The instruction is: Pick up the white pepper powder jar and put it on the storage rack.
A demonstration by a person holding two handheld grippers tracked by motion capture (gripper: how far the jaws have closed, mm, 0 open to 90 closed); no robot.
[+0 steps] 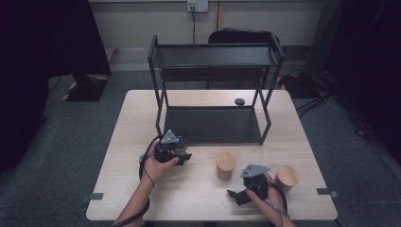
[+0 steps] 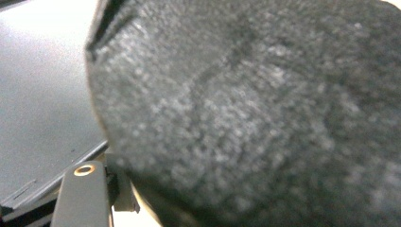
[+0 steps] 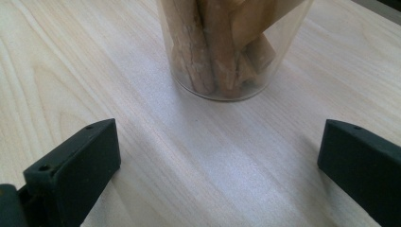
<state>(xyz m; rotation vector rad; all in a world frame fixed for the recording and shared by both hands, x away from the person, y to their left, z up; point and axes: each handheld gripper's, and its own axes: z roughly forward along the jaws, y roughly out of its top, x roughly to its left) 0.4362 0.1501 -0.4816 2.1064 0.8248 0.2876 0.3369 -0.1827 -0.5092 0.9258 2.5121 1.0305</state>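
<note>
While left tool [image 1: 182, 153] grips something dark, right tool [image 3: 217, 156] — jaws wide — faces jar [image 3: 231, 47]

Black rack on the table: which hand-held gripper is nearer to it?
Left. The left hand-held gripper sits right at the front edge of the black rack. The right hand-held gripper is farther back toward the person, between the two wood-lidded jars.

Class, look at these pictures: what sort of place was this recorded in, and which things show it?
Probably an indoor lab or office set up for recording: a light wooden table on grey carpet, a black two-tier metal rack on it, and a wall socket with cables behind.
</note>
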